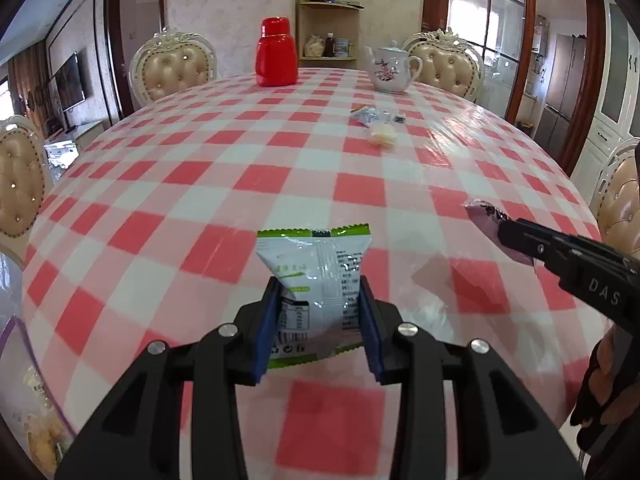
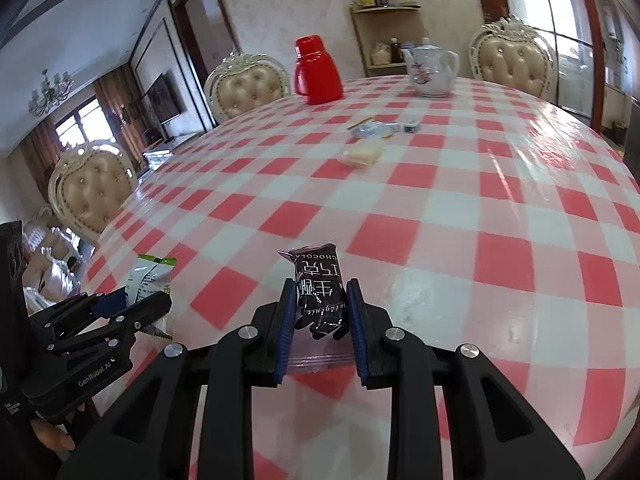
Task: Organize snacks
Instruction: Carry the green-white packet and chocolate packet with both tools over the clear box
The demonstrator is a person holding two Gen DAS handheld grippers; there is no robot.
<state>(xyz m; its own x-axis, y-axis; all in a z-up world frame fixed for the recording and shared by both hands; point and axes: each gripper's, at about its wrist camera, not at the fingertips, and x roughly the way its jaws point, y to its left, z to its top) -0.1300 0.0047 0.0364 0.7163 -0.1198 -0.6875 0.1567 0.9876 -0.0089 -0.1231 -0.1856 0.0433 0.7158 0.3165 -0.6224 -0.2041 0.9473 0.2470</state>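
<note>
My left gripper (image 1: 319,300) is shut on a green and white snack packet (image 1: 314,276) and holds it above the checked table; it also shows in the right wrist view (image 2: 150,276). My right gripper (image 2: 320,300) is shut on a dark chocolate bar packet (image 2: 318,288), seen from the left wrist view as a purple wrapper (image 1: 486,220) at the right. More snacks lie far across the table: a pale yellow packet (image 1: 383,136) (image 2: 363,154) and a blue and white wrapper (image 1: 370,115) (image 2: 370,131).
A red flask (image 1: 277,53) and a white teapot (image 1: 390,67) stand at the table's far edge. Padded chairs ring the red and white checked table (image 1: 200,200). A clear container (image 1: 24,420) with snacks sits at the lower left.
</note>
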